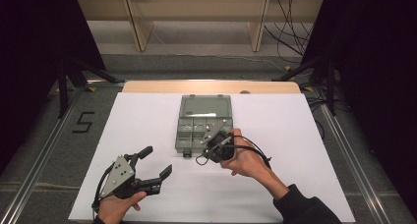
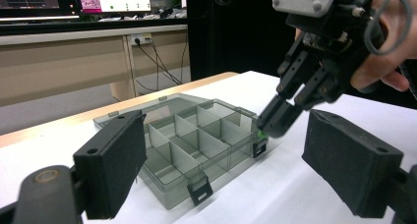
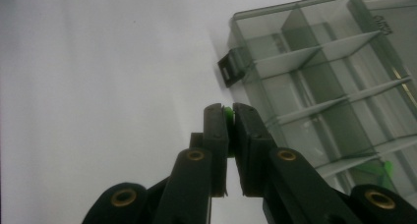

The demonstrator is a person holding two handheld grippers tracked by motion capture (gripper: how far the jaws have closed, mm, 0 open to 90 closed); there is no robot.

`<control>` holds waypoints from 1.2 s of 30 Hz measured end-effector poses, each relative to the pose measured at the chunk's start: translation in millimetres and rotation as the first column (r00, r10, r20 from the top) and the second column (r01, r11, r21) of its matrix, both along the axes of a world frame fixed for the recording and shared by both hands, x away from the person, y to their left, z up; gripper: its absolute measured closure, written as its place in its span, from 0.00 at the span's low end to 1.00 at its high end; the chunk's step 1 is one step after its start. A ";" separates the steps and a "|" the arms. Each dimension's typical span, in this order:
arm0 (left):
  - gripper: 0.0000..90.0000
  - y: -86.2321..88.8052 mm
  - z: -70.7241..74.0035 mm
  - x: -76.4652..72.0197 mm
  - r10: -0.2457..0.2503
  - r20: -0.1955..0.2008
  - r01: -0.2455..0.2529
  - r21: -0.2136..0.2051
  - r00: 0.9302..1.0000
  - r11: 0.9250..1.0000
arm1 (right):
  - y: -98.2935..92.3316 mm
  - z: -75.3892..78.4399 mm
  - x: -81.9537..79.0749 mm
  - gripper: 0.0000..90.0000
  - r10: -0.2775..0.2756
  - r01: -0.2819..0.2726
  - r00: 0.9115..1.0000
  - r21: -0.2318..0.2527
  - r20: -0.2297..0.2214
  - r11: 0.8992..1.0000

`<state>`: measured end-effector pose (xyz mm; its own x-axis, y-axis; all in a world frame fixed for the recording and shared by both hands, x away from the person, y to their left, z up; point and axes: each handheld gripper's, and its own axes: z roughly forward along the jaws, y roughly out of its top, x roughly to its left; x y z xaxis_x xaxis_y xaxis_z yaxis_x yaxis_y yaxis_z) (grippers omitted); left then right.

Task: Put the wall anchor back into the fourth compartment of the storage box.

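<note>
The right gripper (image 3: 230, 117) hangs just beside the near right corner of the compartment box (image 1: 202, 127), its fingers (image 3: 216, 135) clamped on a tiny green piece (image 3: 228, 112) that barely peeks out at the tips. That's the worry here: the piece is so small and held so close to the tip that a slight twist or knock against the box wall could flick it out onto the white tabletop (image 1: 147, 121), or drop it into the wrong compartment. Another green bit (image 3: 386, 168) already lies in a cell of the box. Lid open, flat behind the box. The left gripper (image 1: 158, 161) waits near the box's front left, fingers spread wide, holding and touching nothing.
</note>
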<state>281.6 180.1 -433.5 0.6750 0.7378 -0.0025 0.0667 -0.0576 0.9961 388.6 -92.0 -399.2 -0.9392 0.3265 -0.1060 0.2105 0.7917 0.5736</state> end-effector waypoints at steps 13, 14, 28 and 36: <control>0.18 0.2 0.2 0.4 -0.002 0.006 0.002 0.008 1.000 1.000 | -25.3 8.7 25.9 0.94 -0.100 0.099 0.995 0.047 0.023 0.994; 0.18 0.2 0.1 0.5 -0.003 0.006 0.003 0.008 1.000 1.000 | -26.2 8.2 27.4 0.94 -0.107 0.106 0.994 0.051 0.027 0.993; 0.18 -0.1 0.0 -0.2 -0.001 -0.005 0.001 0.008 1.000 1.000 | -44.7 -0.2 58.0 0.94 -0.200 0.198 0.979 0.061 0.043 0.978; 0.18 -0.3 -0.1 0.2 -0.004 -0.001 0.004 0.003 1.000 1.000 | -53.2 -6.1 68.7 0.94 -0.245 0.241 0.968 0.066 0.058 0.968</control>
